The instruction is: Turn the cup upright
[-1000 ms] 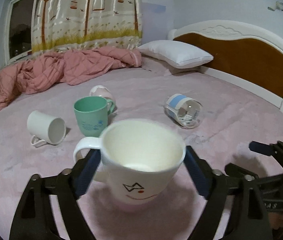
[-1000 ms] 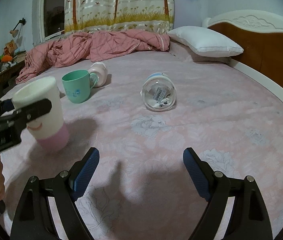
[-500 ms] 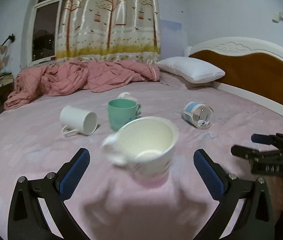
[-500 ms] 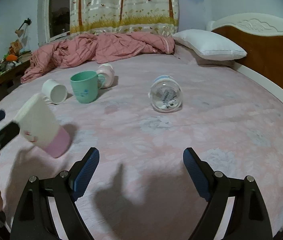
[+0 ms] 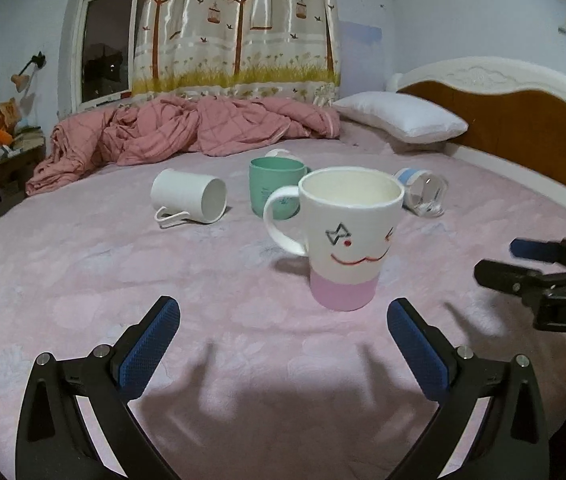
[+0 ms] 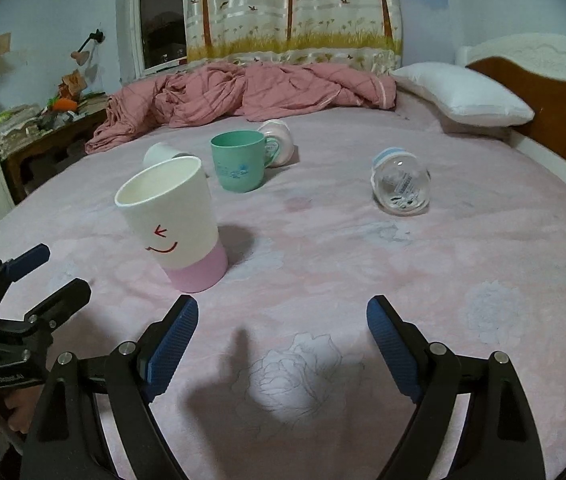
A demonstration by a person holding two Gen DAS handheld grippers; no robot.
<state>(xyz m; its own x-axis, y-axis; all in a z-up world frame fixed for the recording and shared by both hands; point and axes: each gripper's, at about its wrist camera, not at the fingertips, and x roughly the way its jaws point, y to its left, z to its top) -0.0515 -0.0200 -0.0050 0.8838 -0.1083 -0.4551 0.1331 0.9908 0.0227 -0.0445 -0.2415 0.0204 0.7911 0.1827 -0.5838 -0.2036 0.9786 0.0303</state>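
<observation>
A white mug with a pink base and a smiling face (image 5: 345, 236) stands upright on the pink bed, its handle to the left; it also shows in the right wrist view (image 6: 175, 228). My left gripper (image 5: 283, 344) is open and empty, a little in front of the mug. My right gripper (image 6: 281, 340) is open and empty over bare sheet. A plain white mug (image 5: 189, 196) lies on its side. A green mug (image 5: 277, 186) stands upright. A clear cup with a blue band (image 6: 401, 184) lies on its side.
A small pink-and-white cup (image 6: 279, 140) lies behind the green mug. A rumpled pink quilt (image 5: 187, 132) and a white pillow (image 5: 403, 118) lie at the back. The wooden headboard (image 5: 523, 120) is at right. A cluttered side table (image 6: 47, 120) stands left of the bed.
My left gripper opened, let go of the smiling mug and drew back. The mug wobbled, then settled upright on the bed. My right gripper stayed open.
</observation>
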